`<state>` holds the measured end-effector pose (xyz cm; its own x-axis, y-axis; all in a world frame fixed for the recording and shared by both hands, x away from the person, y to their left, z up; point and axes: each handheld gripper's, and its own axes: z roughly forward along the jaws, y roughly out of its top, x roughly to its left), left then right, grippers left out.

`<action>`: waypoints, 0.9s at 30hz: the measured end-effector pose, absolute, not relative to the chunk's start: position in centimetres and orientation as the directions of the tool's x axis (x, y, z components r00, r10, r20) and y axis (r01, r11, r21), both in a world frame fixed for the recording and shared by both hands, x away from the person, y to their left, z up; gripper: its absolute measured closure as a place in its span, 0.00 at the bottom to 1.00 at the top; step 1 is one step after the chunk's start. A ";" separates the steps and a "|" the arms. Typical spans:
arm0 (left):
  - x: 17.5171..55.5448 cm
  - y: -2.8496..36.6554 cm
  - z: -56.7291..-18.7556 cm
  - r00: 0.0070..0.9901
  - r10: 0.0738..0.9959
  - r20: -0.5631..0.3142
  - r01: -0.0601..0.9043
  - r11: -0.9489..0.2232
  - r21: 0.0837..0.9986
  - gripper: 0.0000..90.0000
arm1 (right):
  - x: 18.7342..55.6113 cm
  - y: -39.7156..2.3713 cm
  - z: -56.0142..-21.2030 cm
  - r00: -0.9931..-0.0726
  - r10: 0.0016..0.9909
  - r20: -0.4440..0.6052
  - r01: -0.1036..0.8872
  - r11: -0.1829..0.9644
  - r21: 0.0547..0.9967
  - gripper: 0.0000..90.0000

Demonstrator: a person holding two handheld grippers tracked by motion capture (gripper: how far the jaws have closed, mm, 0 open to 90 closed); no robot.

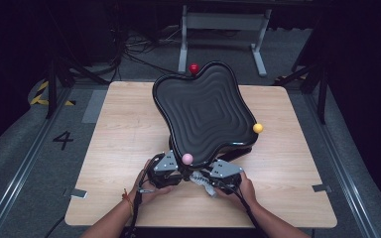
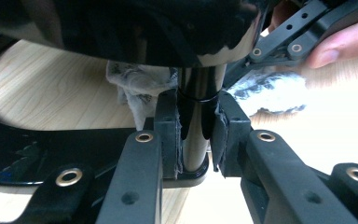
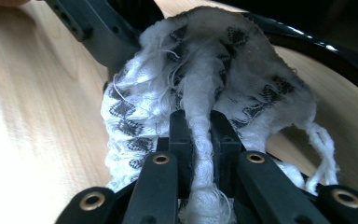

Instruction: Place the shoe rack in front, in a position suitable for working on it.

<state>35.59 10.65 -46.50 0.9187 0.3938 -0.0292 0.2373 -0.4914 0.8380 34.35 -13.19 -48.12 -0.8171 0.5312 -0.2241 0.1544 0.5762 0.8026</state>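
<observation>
A glossy black wavy tray stands tilted on a black stand, with a red ball, a yellow ball and a pink ball on its rim. My left gripper is shut on the stand's shiny black post under the tray. My right gripper is shut on a white cloth with a dark pattern. In the high view both grippers, the left gripper and the right gripper, sit at the tray's near edge with the cloth bunched between them.
The stand rests on a light wooden table. Its black curved base lies under my left gripper. Beyond the table's far edge, a white metal frame and cables lie on a grey floor. The person's right hand is close behind the post.
</observation>
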 end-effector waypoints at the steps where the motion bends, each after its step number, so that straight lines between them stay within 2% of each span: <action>1: 35.6 10.6 -46.5 0.920 0.391 -0.023 0.232 -0.496 0.837 0.83 | 34.3 -13.3 -48.1 -0.810 0.536 -0.237 0.147 0.578 0.803 0.91; 27: 35.4 10.5 -46.6 0.917 0.397 -0.034 0.240 -0.483 0.842 0.83 | 36.0 -15.8 -48.1 -0.762 0.609 -0.220 0.202 0.546 0.813 0.91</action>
